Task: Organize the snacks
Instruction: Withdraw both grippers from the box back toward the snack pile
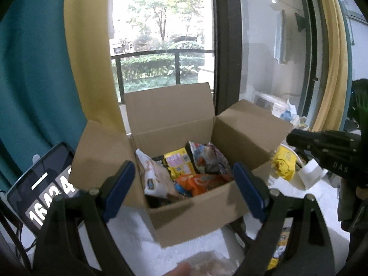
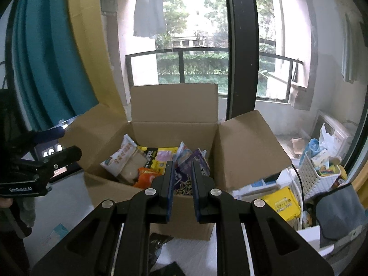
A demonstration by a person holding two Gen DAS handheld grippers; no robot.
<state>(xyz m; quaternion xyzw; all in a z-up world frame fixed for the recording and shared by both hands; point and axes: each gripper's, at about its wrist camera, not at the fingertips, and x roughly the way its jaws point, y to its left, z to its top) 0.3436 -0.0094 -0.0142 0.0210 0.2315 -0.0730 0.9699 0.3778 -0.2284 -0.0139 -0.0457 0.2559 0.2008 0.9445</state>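
Phone (image 1: 39, 184) clock digits hidden behind box flap (image 1: 101, 151).

Daylight pours in through the window (image 1: 161, 34) behind the cardboard box (image 1: 184, 207), blowing out to white glare at the top of the left wrist view, while the room indoors stays dim and flat. The box's near wall and the black gripper frames sit in soft shadow, backlit. Both views bow strongly at the edges with dark corners, so the window frame (image 2: 240, 46) curves; the phone (image 1: 39, 193) and a fingertip (image 1: 178, 270) at the bottom edge look smeared, and the snack packets (image 2: 147, 161) are slightly soft.
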